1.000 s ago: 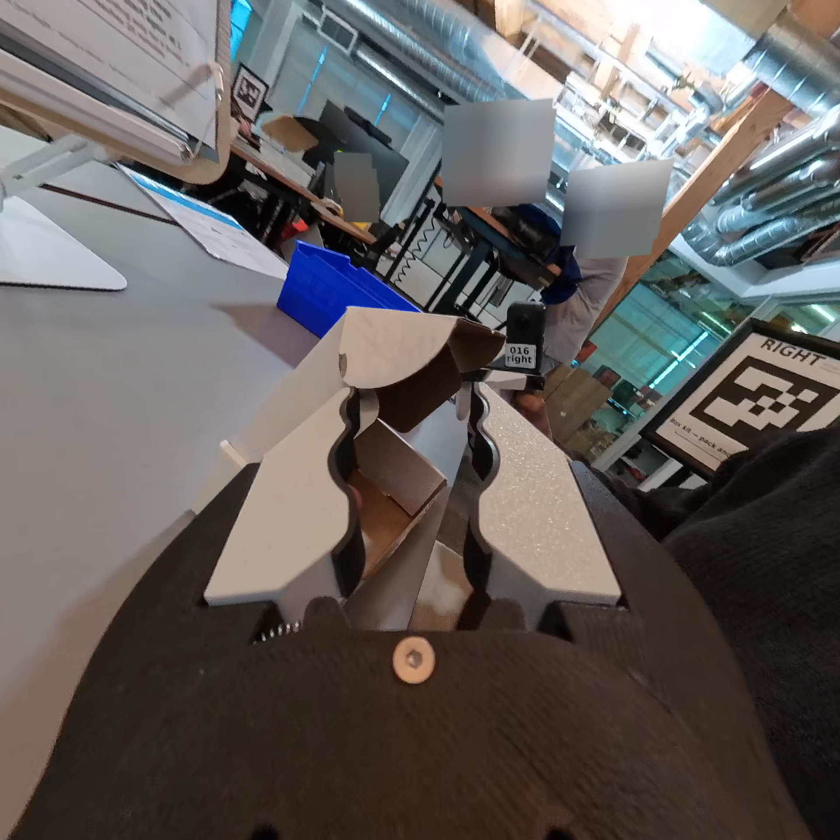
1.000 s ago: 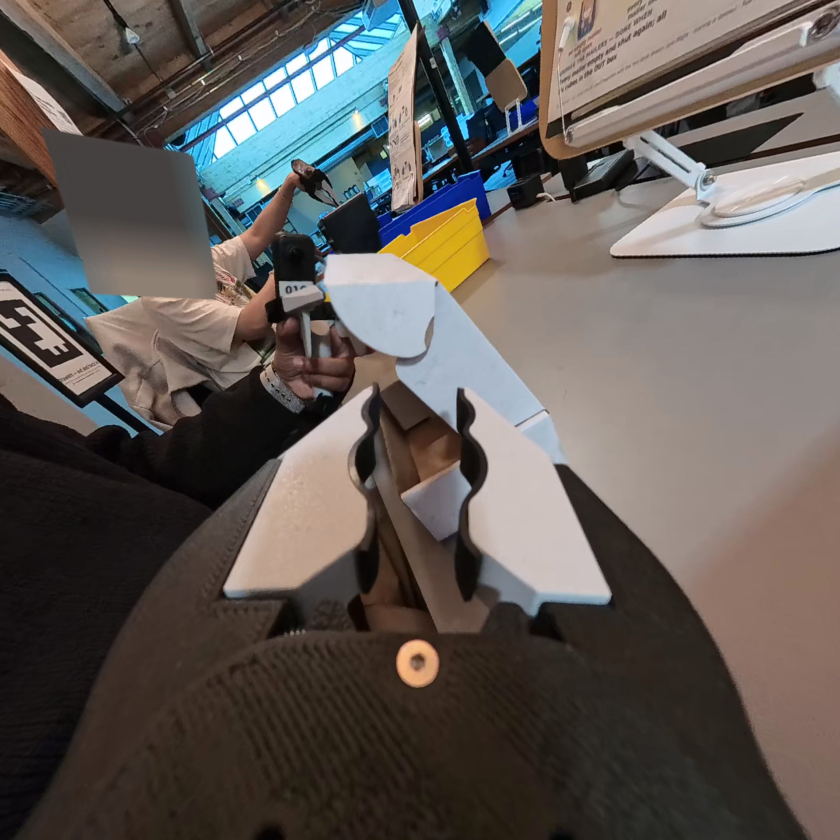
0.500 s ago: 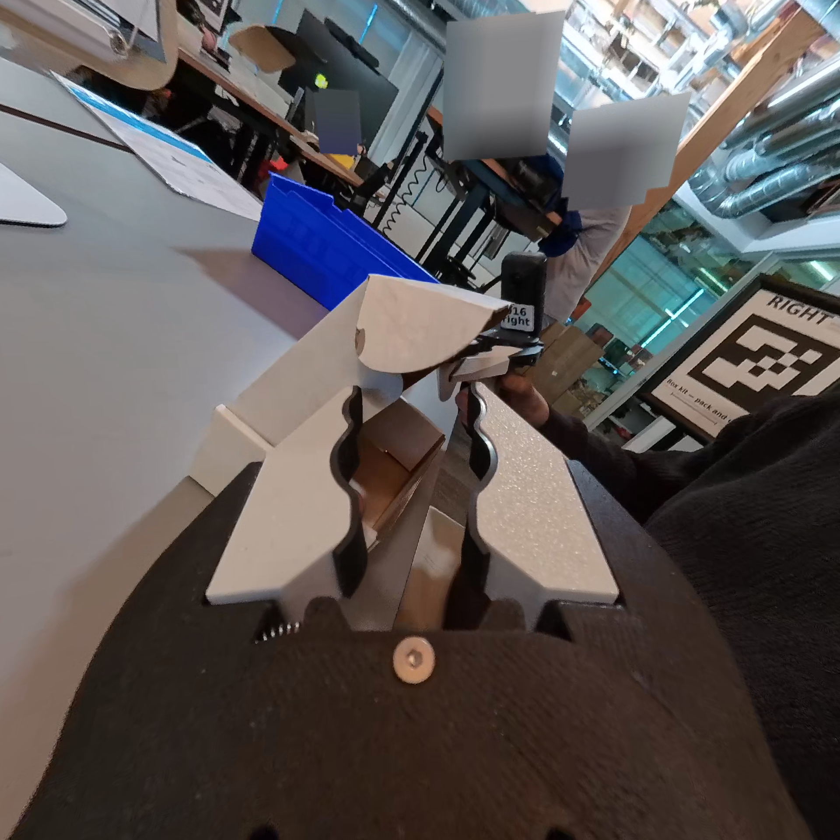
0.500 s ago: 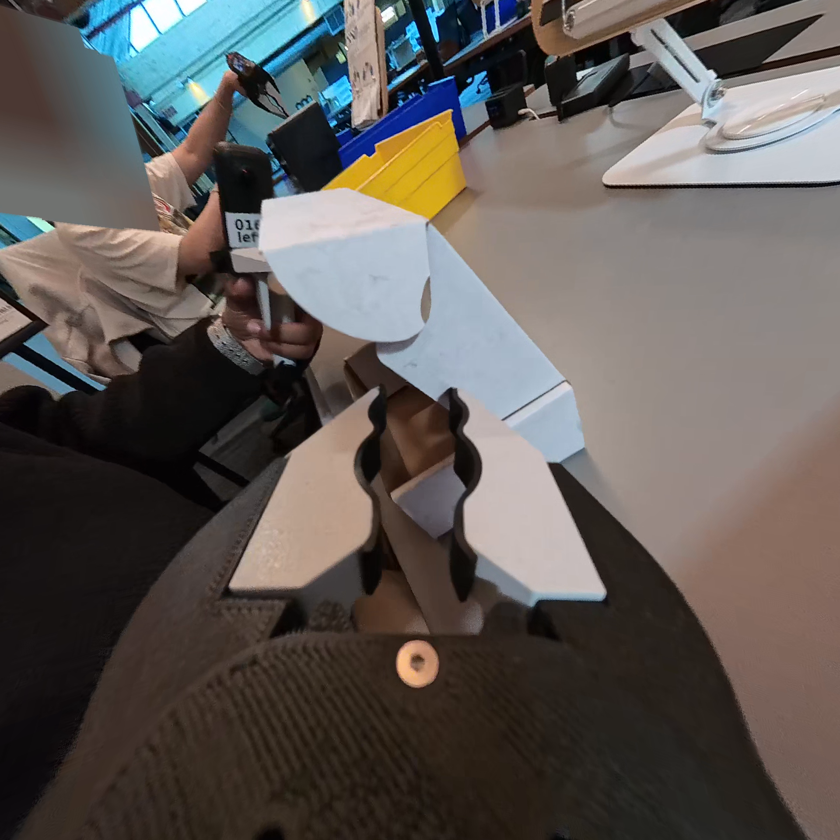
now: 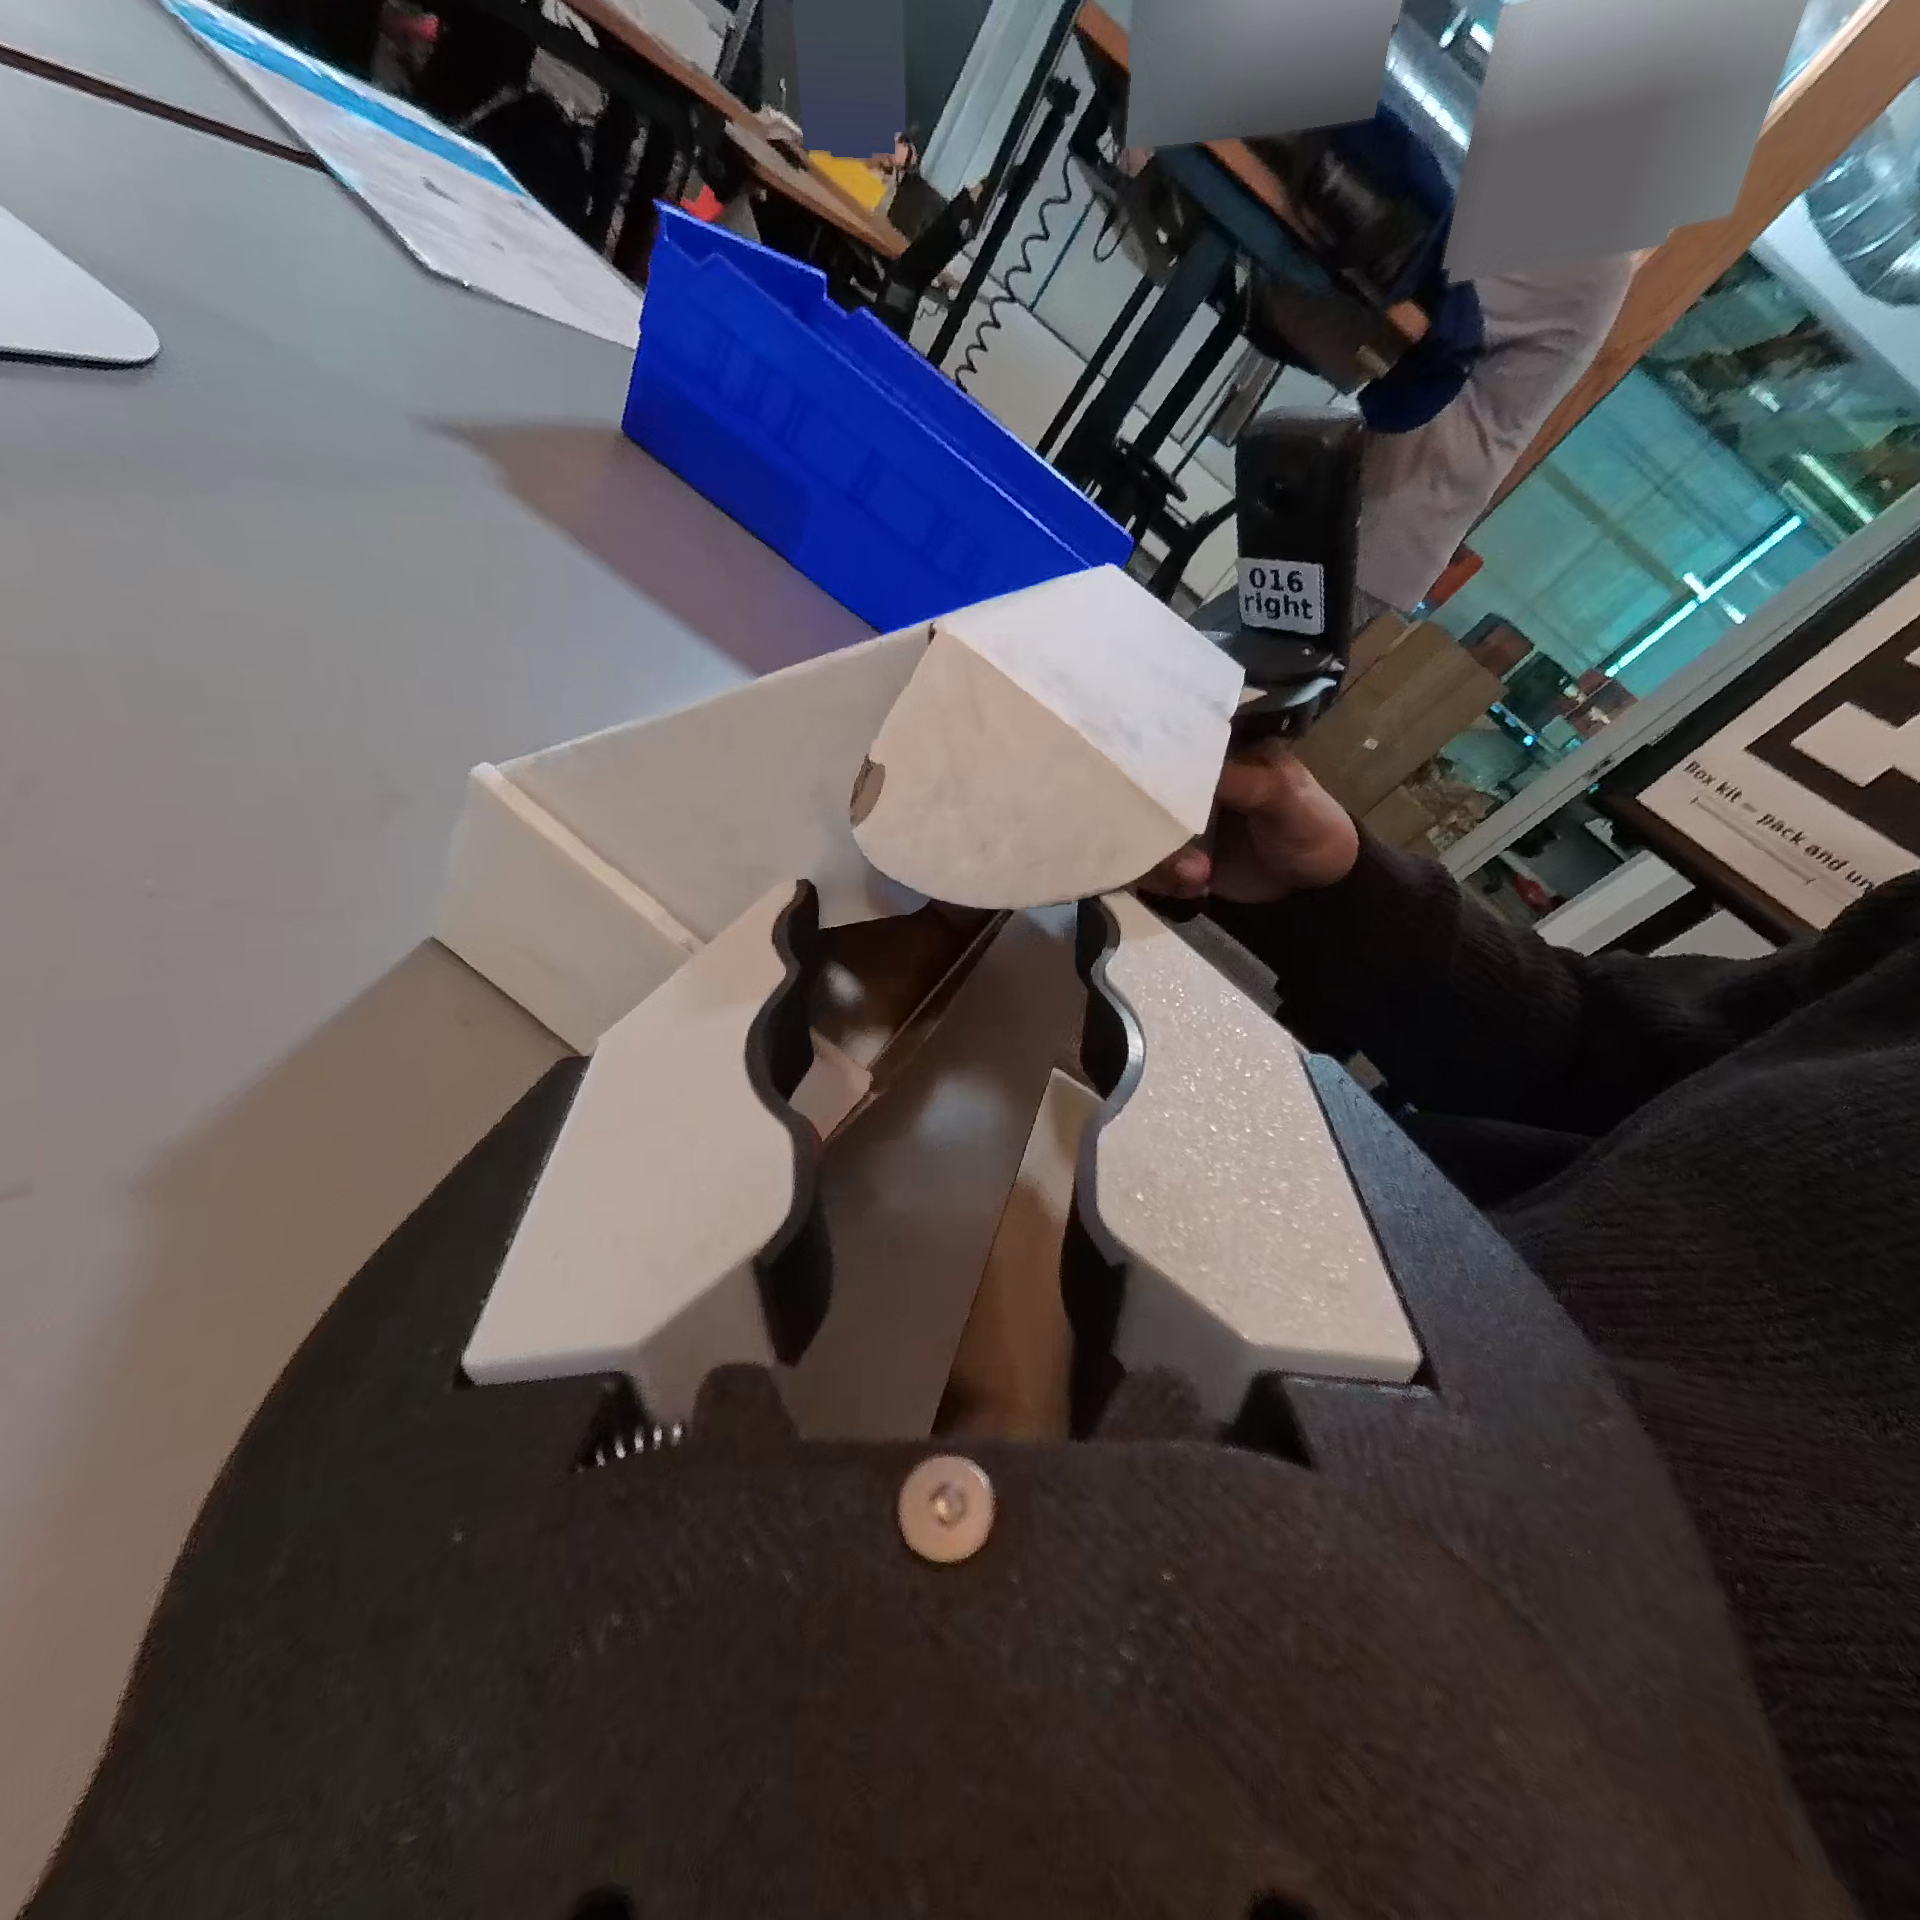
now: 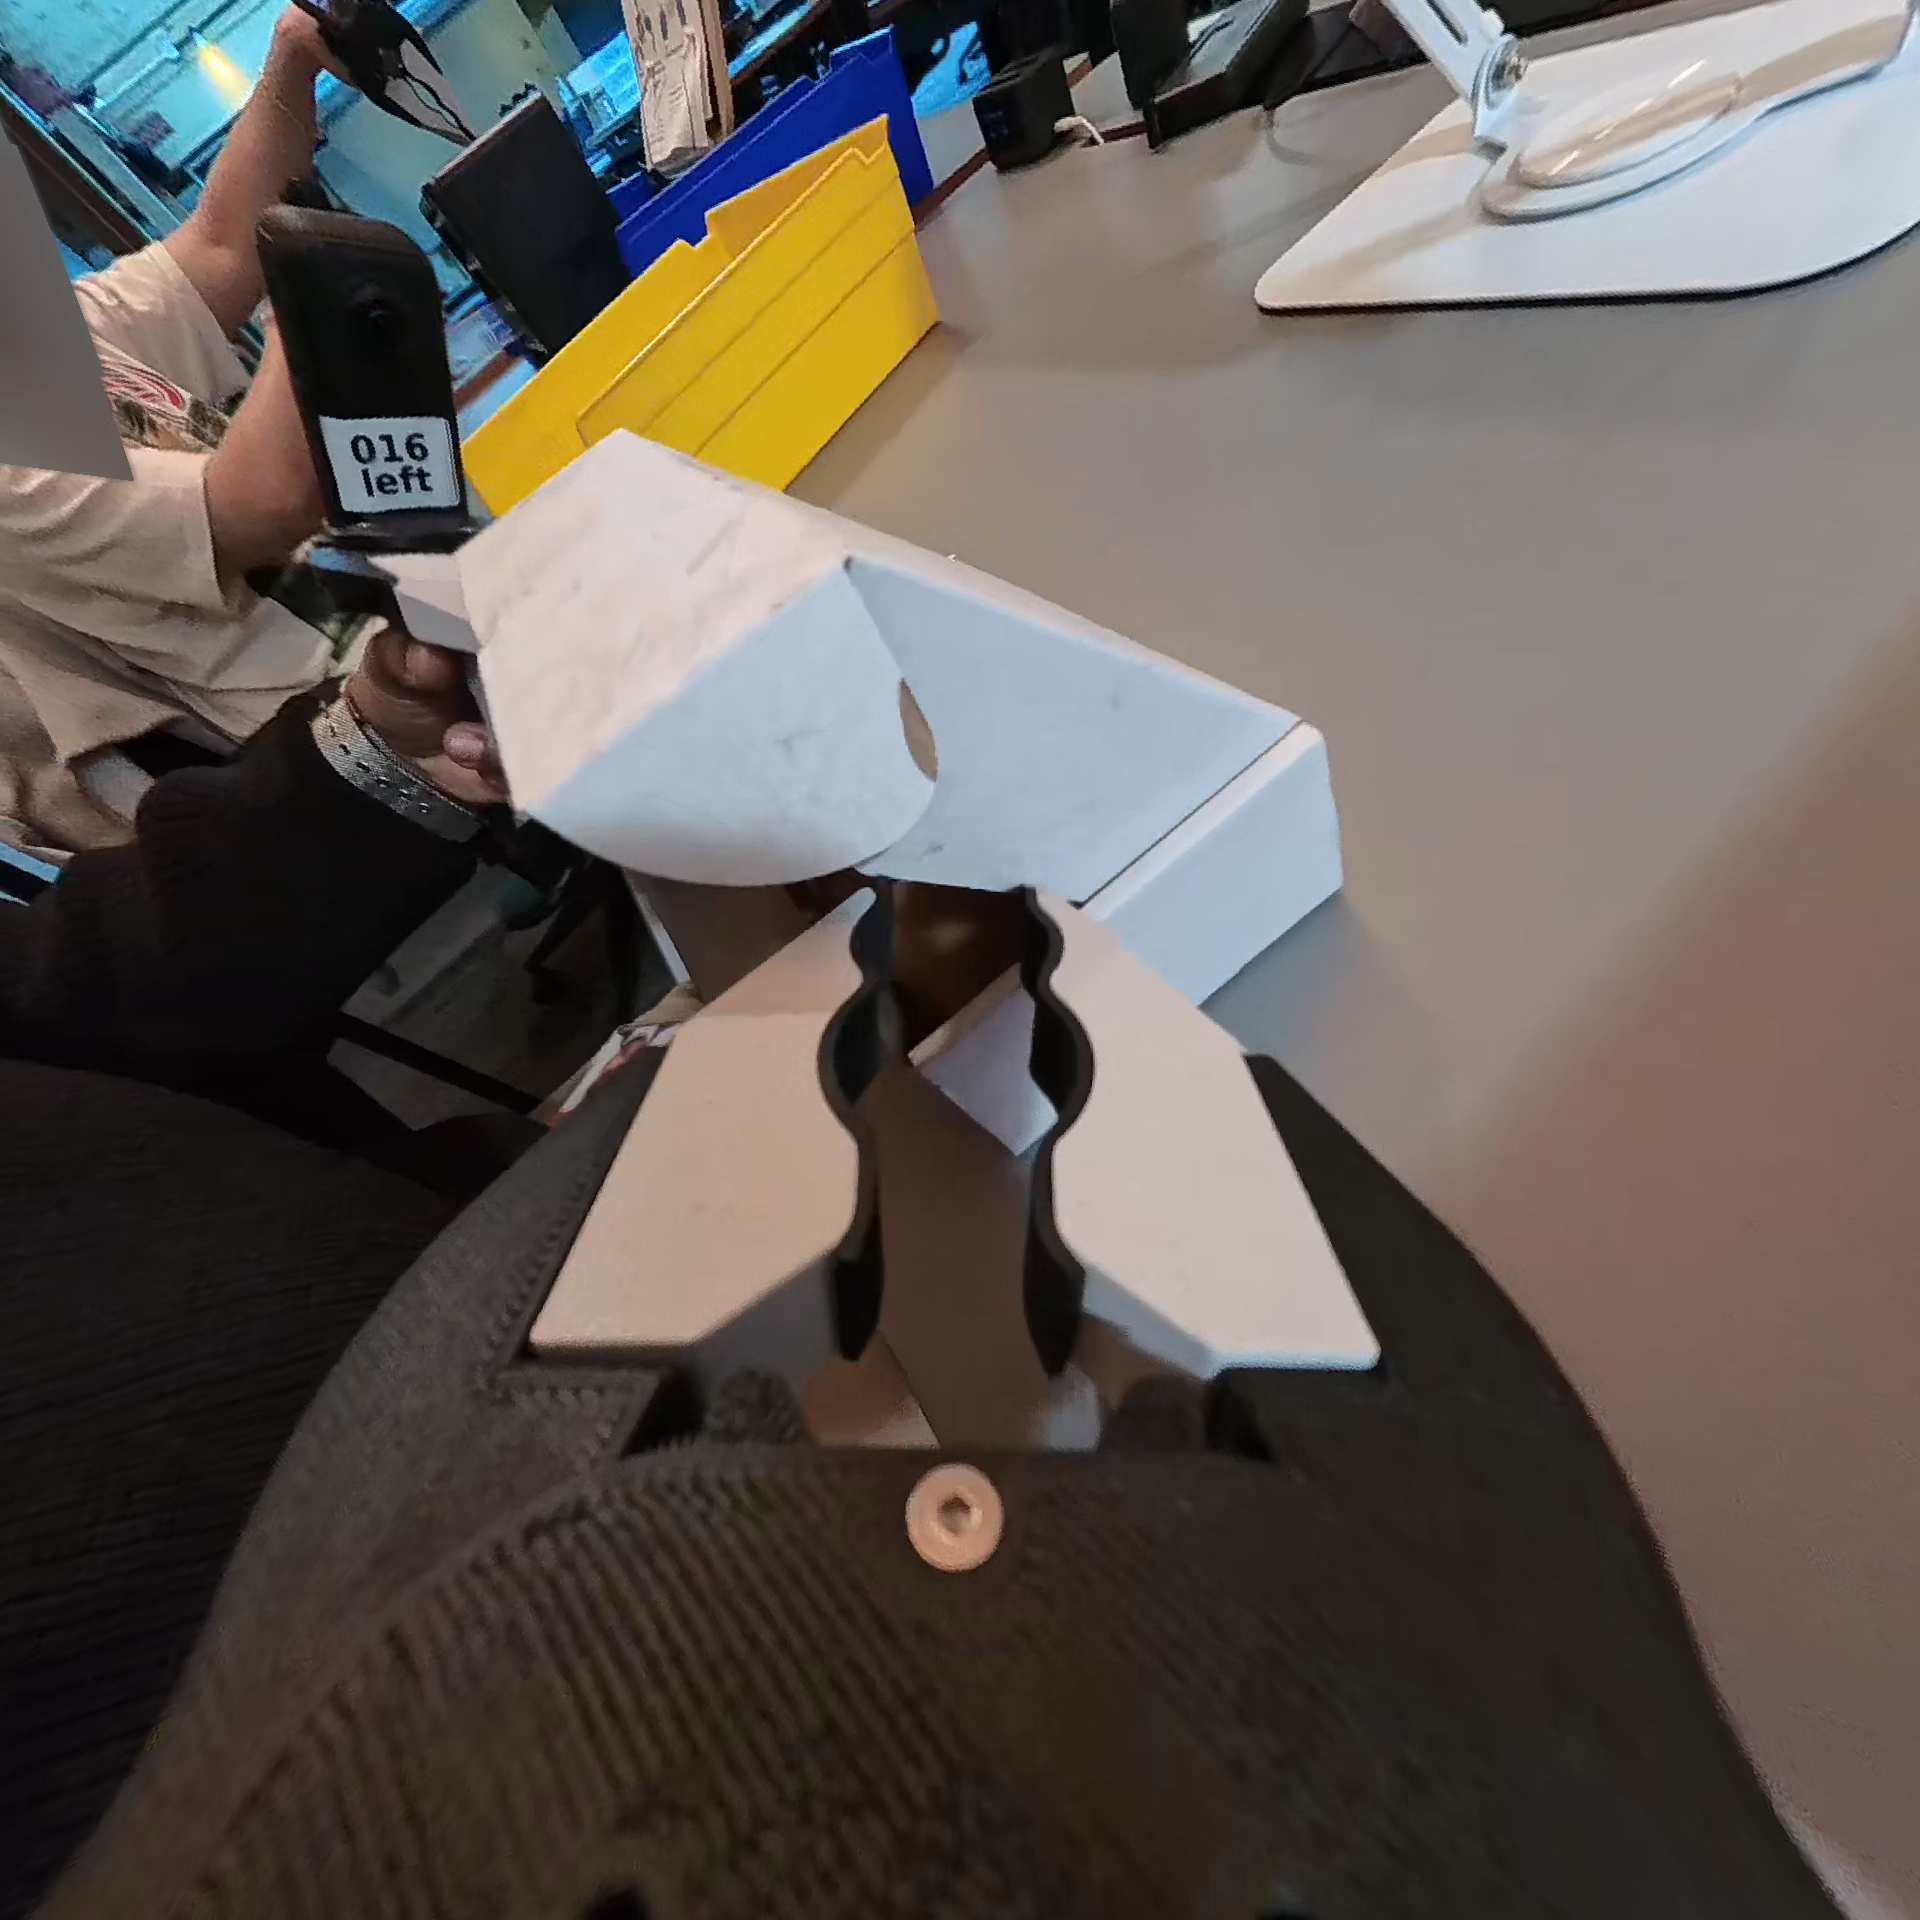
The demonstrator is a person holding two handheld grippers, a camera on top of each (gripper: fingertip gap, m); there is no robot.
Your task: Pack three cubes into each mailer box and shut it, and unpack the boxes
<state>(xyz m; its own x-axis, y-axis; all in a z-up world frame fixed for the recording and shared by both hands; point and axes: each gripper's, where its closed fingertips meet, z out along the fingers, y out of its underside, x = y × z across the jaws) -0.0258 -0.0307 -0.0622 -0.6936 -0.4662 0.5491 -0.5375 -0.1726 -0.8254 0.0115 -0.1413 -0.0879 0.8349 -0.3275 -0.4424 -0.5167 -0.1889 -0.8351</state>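
Box (image 5: 665, 831) lid half down; light, stiff card, creases easily. Hold by side flaps. Left gripper (image 5: 940, 935) and right gripper (image 6: 956, 914) each straddle side wall, jaws parted, not pinching.

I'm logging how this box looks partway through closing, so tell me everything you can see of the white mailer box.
The white mailer box is corrugated cardboard, white outside and brown inside. It sits on the grey table, near its edge. Its lid is partly lowered, slanting down toward the back wall, with a rounded side flap folded down at each end and a small round notch by the fold. The left tongs and right tongs each reach in at one end of the box, both open. No cubes are visible inside.
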